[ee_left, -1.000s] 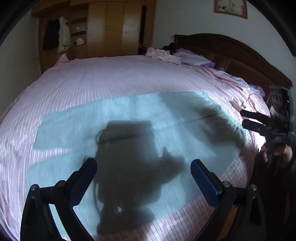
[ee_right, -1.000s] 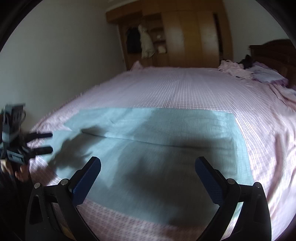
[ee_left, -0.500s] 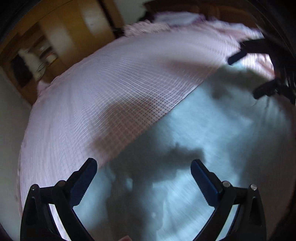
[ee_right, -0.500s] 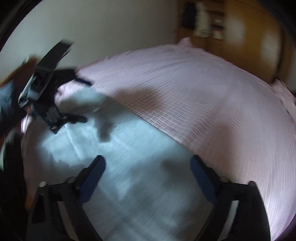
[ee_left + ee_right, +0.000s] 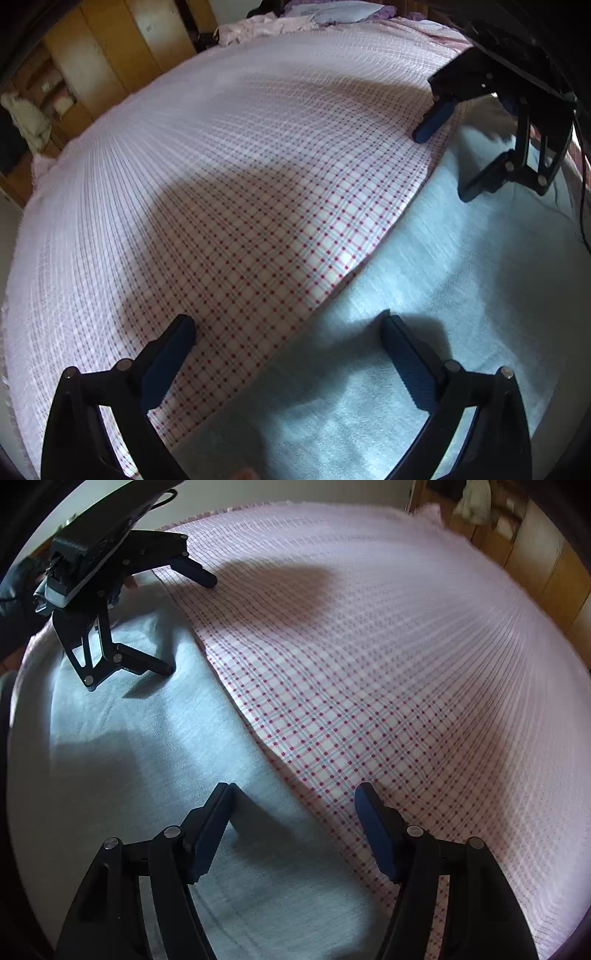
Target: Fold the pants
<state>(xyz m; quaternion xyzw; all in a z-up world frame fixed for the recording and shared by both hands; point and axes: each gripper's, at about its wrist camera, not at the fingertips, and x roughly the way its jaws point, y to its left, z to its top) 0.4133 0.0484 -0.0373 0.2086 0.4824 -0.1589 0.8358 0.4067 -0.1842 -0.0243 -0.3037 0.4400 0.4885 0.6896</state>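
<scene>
The bed (image 5: 207, 177) is covered by a pink-and-white checked sheet with red dots at the line crossings; it fills most of both wrist views. The pants (image 5: 461, 295) – pale blue-grey cloth – lie spread flat on the sheet, along the near side of the bed, with one long straight edge running diagonally across each view. A wooden wardrobe (image 5: 107, 55) stands beyond the far side of the bed, and bunched pink bedding (image 5: 266, 26) lies at the top of the left wrist view.

The left gripper (image 5: 288, 332) is low over that edge with its jaws wide apart – one finger over the sheet, the other over the pants, nothing between them. The right gripper (image 5: 293, 799) straddles the same edge further along, jaws likewise apart and empty. Each gripper casts a dark shadow on the cloth.
</scene>
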